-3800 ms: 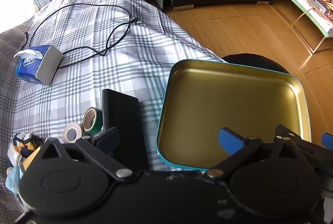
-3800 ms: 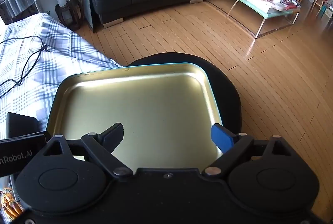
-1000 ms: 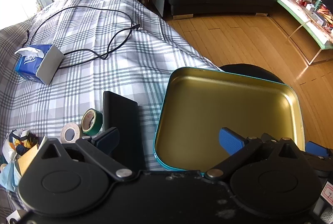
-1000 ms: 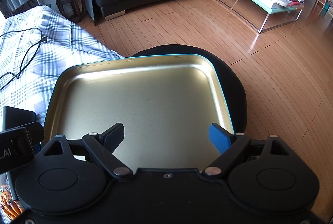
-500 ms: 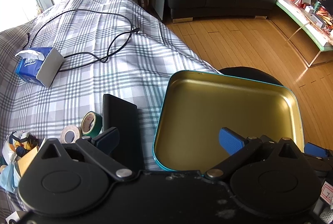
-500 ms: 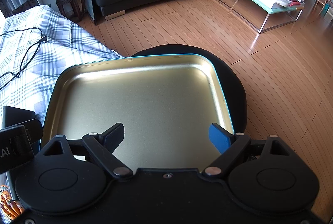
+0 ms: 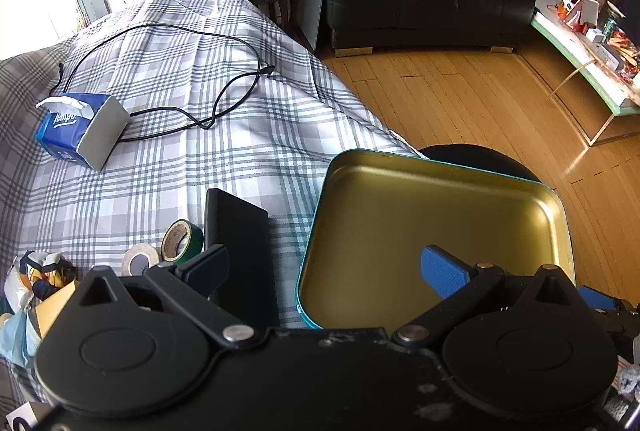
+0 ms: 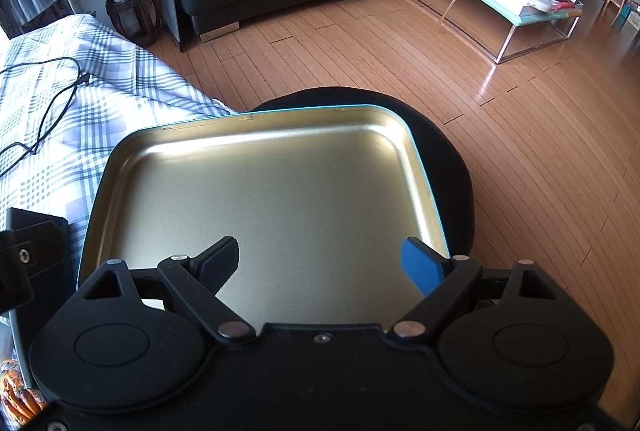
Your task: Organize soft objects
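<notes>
Two black hand-held grippers, side by side, both angled downward and forward. The left gripper (image 7: 326, 267) has its jaws spread wide, a dark pad on one finger (image 7: 208, 265) and a blue textured pad on the other, with nothing between them. The right gripper (image 8: 322, 263) is likewise spread wide and empty-jawed, its blue-padded finger (image 8: 420, 267) on the outer side. Its blue tip also shows at the edge of the left wrist view.
</notes>
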### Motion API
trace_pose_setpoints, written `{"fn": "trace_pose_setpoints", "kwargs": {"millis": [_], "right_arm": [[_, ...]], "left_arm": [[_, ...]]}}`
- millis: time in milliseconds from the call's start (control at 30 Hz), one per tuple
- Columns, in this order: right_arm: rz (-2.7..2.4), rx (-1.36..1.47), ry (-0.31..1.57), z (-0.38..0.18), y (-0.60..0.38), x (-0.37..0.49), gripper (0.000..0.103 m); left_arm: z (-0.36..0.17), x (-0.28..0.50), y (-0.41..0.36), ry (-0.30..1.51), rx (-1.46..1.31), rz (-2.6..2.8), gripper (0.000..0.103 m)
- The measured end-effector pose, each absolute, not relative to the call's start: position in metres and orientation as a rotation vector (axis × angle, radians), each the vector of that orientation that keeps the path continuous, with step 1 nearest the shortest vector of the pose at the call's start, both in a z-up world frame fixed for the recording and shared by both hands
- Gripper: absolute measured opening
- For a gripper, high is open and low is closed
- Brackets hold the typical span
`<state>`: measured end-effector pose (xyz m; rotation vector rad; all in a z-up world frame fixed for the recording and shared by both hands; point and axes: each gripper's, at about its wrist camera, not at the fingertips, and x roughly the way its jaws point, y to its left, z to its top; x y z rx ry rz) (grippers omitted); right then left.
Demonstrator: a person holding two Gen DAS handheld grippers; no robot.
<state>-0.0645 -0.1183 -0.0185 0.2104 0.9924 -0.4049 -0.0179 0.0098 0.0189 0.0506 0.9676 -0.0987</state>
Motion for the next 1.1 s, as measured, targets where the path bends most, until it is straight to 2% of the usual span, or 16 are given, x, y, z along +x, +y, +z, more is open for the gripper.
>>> {"fn": "trace_pose_setpoints", "kwargs": {"millis": [333,500,800,967,1100], "right_arm": [[-0.413,0.140,0.933,-0.011,-0.109,-0.072,0.084],[-0.433,0.007,0.777,0.014,-0.082,-0.089,0.084],[-0.242,-0.035,0.538,0.073,-0.001,-0.110,0.085],[-0.069,-0.042,0.561,0.084,0.043,-0.107,0.085],[0.079,-0.052,0.746,0.068,0.077,-0.088,0.085]], "left_arm": [[0.054,-0.056,0.057,0.853,-0.030,-0.043,0.103],[0.077,-0.093,0.109,0.732,-0.118,0.002,0.103],[0.095,-0.139,0.195,0.726,-0.078,0.168,0.103],[0.097,-0.153,0.249,0.762,-0.089,0.309,0.103],[0.083,-0.158,0.283,0.809,-0.121,0.372,0.103]]}}
